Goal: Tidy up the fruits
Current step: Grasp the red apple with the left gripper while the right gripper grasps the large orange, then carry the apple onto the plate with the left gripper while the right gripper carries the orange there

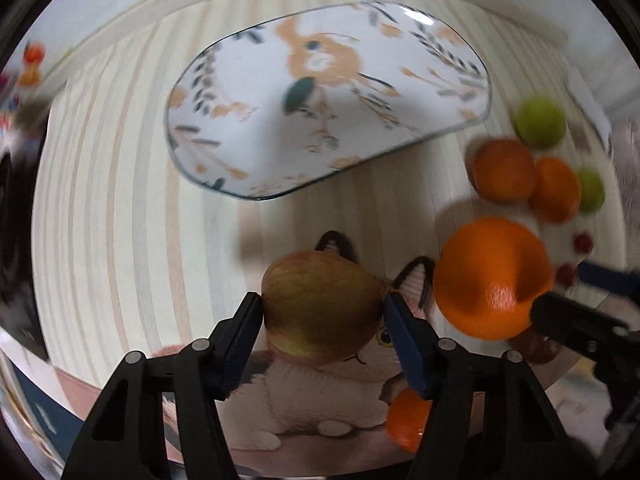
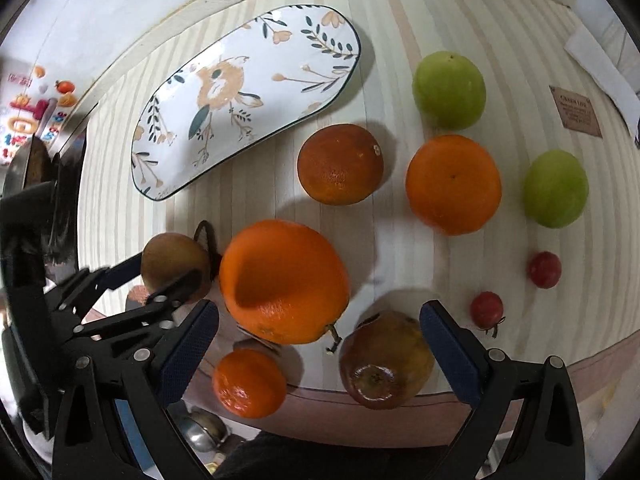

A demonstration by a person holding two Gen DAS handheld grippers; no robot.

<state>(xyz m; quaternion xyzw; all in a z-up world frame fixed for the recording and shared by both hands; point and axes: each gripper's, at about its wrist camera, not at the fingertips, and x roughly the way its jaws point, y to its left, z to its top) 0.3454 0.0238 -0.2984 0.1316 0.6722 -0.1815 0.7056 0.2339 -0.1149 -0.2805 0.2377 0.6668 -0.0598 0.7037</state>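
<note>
A brownish-green apple [image 1: 322,306] is clamped between the two fingers of the left gripper [image 1: 323,310], lifted above the near edge of the striped table [image 1: 120,208]; in the right wrist view the same apple [image 2: 174,266] sits in that gripper at the far left. Just beside it lies a large orange [image 2: 284,280], and nearer the table's edge are a small mandarin [image 2: 249,383] and a second, reddish apple [image 2: 386,360]. The right gripper [image 2: 320,344] hangs with its jaws spread wide, grasping nothing, its blue pads either side of the reddish apple and mandarin. Farther back lie a dark orange [image 2: 340,164], another orange [image 2: 453,184], two green fruits [image 2: 449,89] [image 2: 556,188] and two small red tomatoes [image 2: 544,269] [image 2: 486,309]. A flower-patterned oblong plate [image 2: 248,100] sits at the table's far left.
</note>
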